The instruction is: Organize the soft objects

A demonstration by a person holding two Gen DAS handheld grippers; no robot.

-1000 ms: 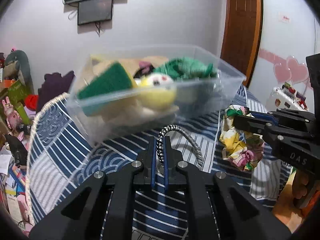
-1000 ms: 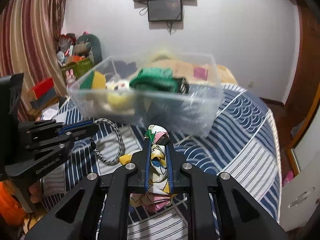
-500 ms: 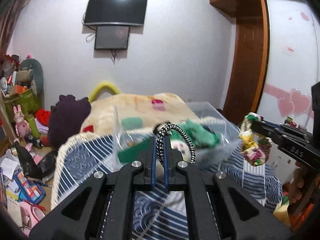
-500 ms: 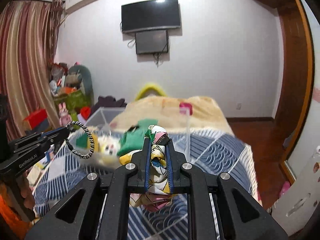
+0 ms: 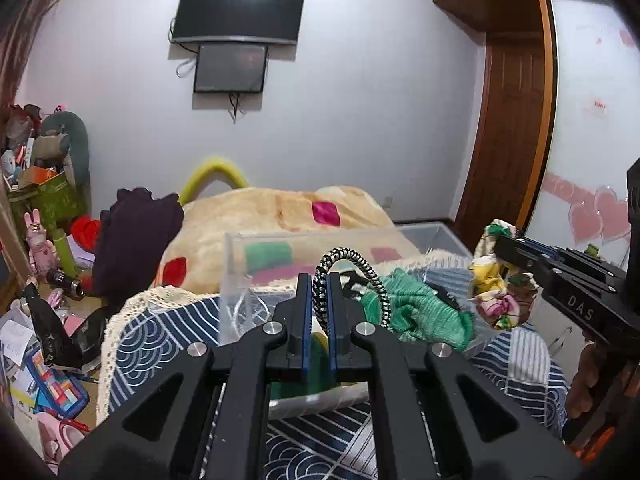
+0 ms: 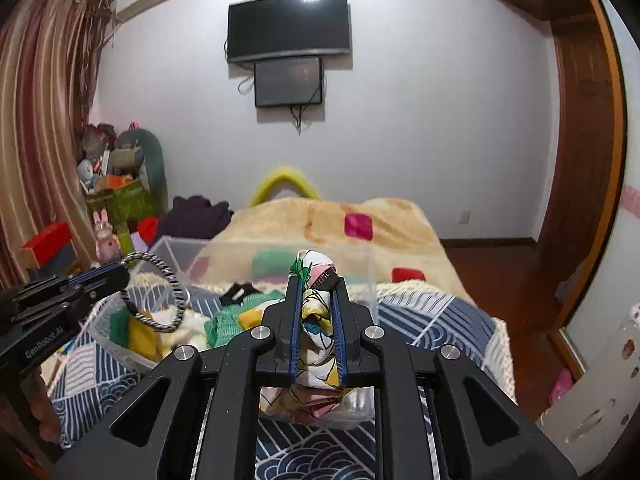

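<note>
My left gripper [image 5: 319, 280] is shut on a black-and-white braided hair tie [image 5: 362, 276] and holds it in the air over the clear plastic bin [image 5: 240, 280]; it also shows in the right wrist view [image 6: 120, 276] with the hair tie [image 6: 160, 300]. My right gripper [image 6: 317, 284] is shut on a floral cloth scrunchie [image 6: 316, 316], raised above the bin's near wall [image 6: 370, 276]; the scrunchie also shows in the left wrist view [image 5: 496, 280]. The bin holds a green knit cloth [image 5: 416, 308] and other soft items.
The bin rests on a blue patterned bedcover [image 6: 432, 316]. A beige blanket [image 6: 320, 220] lies behind it. Dark purple clothes [image 5: 132, 240] and clutter with toys [image 5: 40, 240] fill the left side. A wooden door [image 5: 512, 140] stands at the right.
Both grippers have risen with their items from low in front of the bin to above it. The bin now appears lower in both views.
</note>
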